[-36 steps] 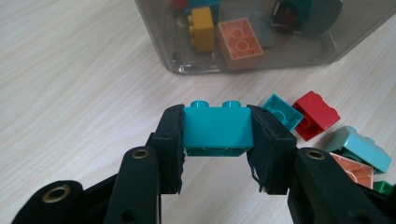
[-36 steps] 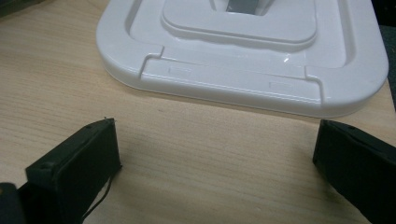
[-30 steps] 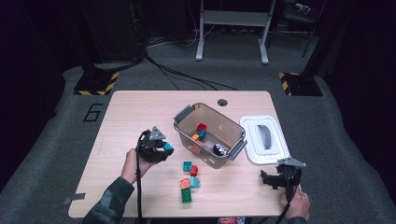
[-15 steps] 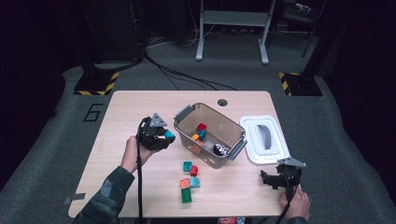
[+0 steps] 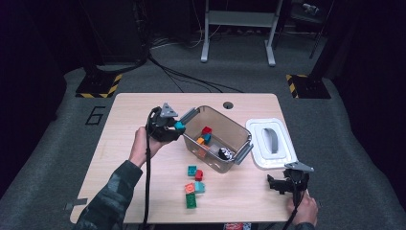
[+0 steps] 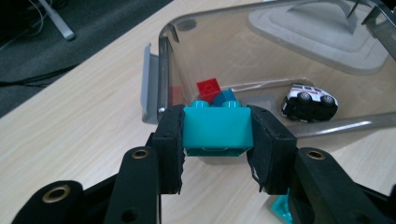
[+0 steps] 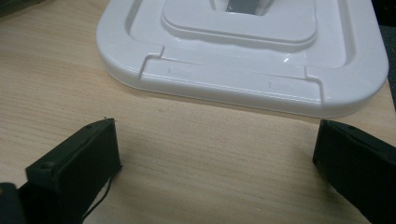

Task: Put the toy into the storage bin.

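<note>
My left gripper (image 5: 178, 126) is shut on a teal brick (image 6: 217, 127), held just above the left rim of the clear plastic bin (image 5: 239, 139). Both pads (image 6: 170, 140) press on the brick's sides. The bin (image 6: 164, 70) holds a red brick (image 6: 208, 87), a blue brick, an orange one and a small toy car (image 6: 309, 100). My right gripper (image 5: 274, 183) rests low at the table's front right corner, with its jaws wide open over bare wood (image 7: 205, 154) and nothing between them.
A white bin lid (image 5: 269, 142) lies flat right of the bin, close ahead of the right gripper (image 7: 243, 51). Several loose bricks (image 5: 194, 184) lie on the table in front of the bin. A round hole (image 5: 228, 104) sits near the table's far edge.
My left gripper has risen with the teal brick and moved right and farther away, up to the bin's left rim. The right gripper has stayed put.
</note>
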A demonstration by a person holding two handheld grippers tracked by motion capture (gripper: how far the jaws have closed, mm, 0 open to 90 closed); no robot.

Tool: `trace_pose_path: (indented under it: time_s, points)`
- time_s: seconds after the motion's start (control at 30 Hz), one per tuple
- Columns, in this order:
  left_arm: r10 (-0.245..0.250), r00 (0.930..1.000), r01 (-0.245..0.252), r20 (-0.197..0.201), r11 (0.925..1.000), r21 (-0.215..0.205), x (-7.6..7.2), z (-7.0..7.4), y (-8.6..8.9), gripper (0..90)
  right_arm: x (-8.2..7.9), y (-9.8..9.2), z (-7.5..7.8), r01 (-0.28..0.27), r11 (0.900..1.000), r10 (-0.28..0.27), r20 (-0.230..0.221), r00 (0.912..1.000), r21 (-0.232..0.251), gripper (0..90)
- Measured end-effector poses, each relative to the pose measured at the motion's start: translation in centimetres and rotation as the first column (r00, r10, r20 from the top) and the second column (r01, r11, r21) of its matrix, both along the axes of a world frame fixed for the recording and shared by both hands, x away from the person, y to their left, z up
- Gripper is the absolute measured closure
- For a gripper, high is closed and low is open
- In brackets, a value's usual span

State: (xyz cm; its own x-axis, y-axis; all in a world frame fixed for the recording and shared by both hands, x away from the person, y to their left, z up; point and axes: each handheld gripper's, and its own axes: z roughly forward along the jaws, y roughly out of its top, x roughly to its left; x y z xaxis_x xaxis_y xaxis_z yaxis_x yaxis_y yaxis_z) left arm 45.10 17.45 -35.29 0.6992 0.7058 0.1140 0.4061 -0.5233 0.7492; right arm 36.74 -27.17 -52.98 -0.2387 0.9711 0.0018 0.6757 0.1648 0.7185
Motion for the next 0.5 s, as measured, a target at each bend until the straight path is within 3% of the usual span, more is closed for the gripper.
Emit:
trace_pose_path:
  time_s: [0.3,0.5]
  points:
    - [-0.011,0.9998,0.011,0.015,0.9999,0.011,1.4,1.0,-1.5,59.2,0.0,0.0,0.0,0.0,1.0,0.0,0.0,1.0,0.0,0.0]
    - [-0.006,1.0,0.006,0.0,1.0,0.006,2.4,0.6,-2.6,59.2,0.0,0.0,0.0,0.0,1.0,0.0,0.0,1.0,0.0,0.0]
